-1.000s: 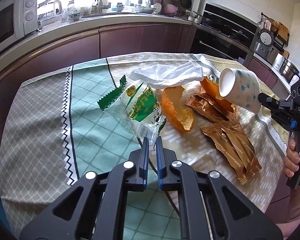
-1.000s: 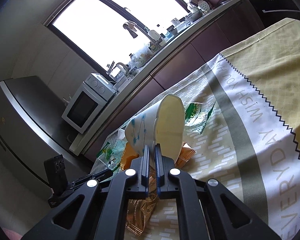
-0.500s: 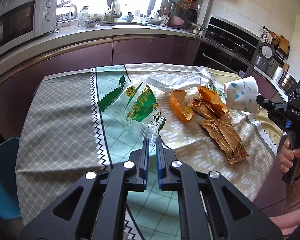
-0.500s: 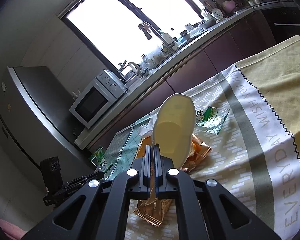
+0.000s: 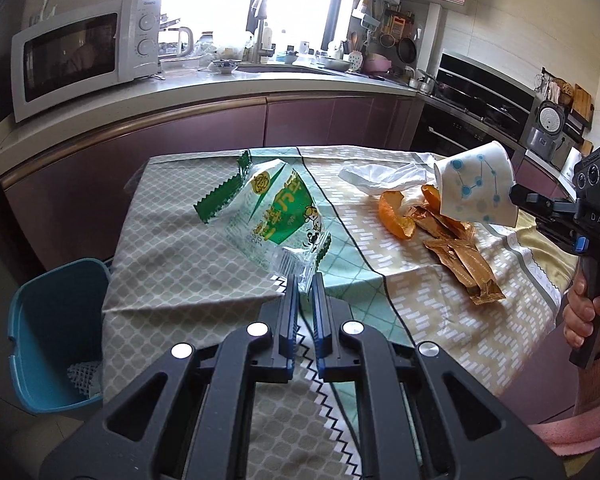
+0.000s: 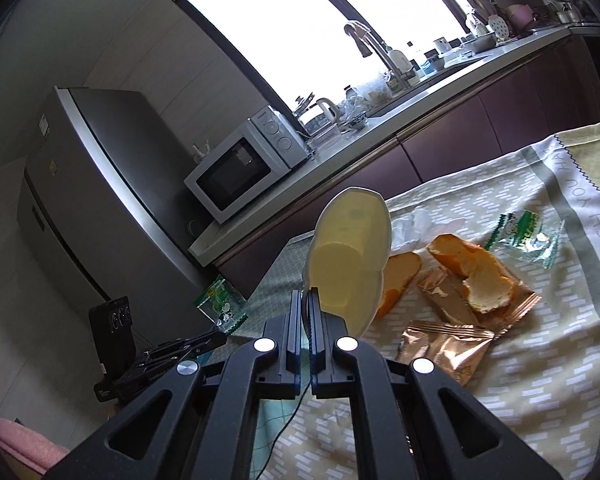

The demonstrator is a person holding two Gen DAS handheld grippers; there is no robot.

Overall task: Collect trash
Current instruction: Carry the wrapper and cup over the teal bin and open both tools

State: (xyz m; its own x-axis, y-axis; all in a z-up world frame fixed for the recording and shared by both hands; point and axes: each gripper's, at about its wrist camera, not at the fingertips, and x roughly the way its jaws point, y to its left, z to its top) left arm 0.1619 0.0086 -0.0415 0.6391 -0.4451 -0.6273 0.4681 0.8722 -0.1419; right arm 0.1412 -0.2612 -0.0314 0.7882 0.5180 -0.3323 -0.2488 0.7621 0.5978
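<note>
Fingers of left gripper [image 5: 305, 280] clamped on crinkly green-and-clear plastic wrapper [image 5: 278, 216]; right gripper [image 6: 305, 300] pinches white blue-dotted paper cup [image 6: 350, 264] above worktop [image 5: 172, 248].

"DAS" shows in white letters on the black right gripper [image 5: 514, 200] at the right edge of the left view. The tablecloth [image 6: 580, 208] carries pale capitals along its grey band, upper right of the right view: "WISH YOU" reads clearly. Green characters cover the snack bag [image 5: 276, 216], too distorted to read.

green wrapper [image 5: 276, 216] lifted, paper cup [image 5: 476, 188] tilted
</note>
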